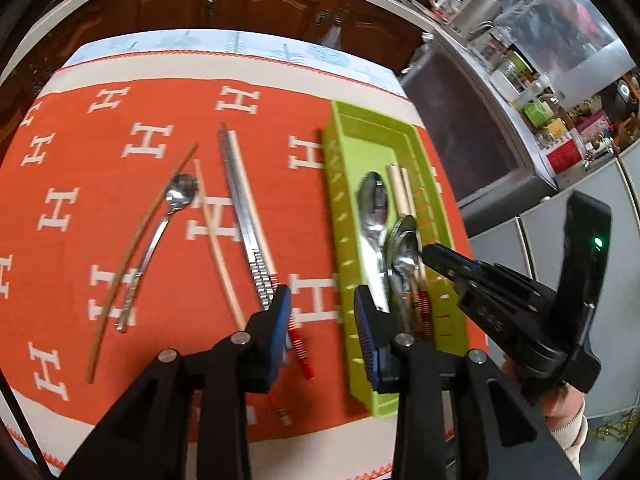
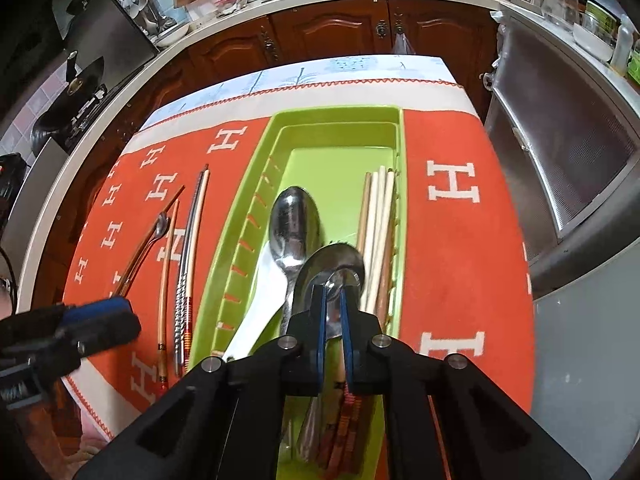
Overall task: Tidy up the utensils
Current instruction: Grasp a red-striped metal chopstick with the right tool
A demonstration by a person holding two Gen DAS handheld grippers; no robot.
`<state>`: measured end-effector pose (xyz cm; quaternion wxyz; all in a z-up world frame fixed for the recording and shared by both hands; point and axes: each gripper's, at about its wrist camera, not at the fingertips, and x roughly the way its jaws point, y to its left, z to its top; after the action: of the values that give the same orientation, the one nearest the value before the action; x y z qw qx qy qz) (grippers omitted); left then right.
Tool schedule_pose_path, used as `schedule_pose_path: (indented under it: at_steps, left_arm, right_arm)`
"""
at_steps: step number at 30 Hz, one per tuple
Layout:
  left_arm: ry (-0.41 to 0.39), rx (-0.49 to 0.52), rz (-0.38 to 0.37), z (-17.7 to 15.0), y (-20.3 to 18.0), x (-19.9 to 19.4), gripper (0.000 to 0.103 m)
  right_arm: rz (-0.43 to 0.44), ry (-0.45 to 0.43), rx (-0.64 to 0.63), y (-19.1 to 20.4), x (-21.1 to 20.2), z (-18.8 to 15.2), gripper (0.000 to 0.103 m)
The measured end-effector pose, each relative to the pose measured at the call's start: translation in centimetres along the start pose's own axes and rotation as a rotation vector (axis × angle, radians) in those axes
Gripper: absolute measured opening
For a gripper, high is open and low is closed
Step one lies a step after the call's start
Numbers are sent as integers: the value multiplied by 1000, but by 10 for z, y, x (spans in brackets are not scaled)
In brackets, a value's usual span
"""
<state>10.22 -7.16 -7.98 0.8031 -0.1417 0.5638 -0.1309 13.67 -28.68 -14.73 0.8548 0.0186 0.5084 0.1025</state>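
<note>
Green tray [image 2: 256, 184] sits on the orange cloth [image 2: 460, 248] over the tabletop, toward the cloth's right side. Inside it: a steel spoon [image 2: 294, 224], a white spoon [image 2: 262, 300] along its left, pale chopsticks [image 2: 378, 216] by the right wall, and a second steel spoon [image 2: 334, 262] lying over the others. Right tongs [image 2: 333, 312] nearly closed, pads pinching that second spoon at its neck (bowl pointing away). Left tongs [image 1: 323, 330] wide open, holding nothing, hovering over the tray's left wall [image 1: 340, 216]. Left of the tray on the cloth: small spoon [image 1: 176, 208], metal chopsticks [image 1: 244, 224], a brown stick [image 1: 132, 248], a pale stick [image 1: 218, 248]
</note>
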Motion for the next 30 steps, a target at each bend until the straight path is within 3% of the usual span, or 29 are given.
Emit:
schedule_pose_path:
  at_steps: [2, 10, 18, 30]
  left_arm:
    - [-8, -16, 11, 0, 9, -4, 42]
    - [-33, -22, 96, 1, 43, -24, 44]
    - [-61, -13, 235, -1, 91, -34, 49]
    - [3, 33, 296, -1, 125, 1, 50]
  right_arm:
    - [6, -2, -5, 6, -5, -4, 7]
    - [48, -30, -28, 36, -35, -10, 7]
    - [109, -20, -31, 81, -53, -3, 7]
    - [179, 86, -77, 154, -11, -8, 7]
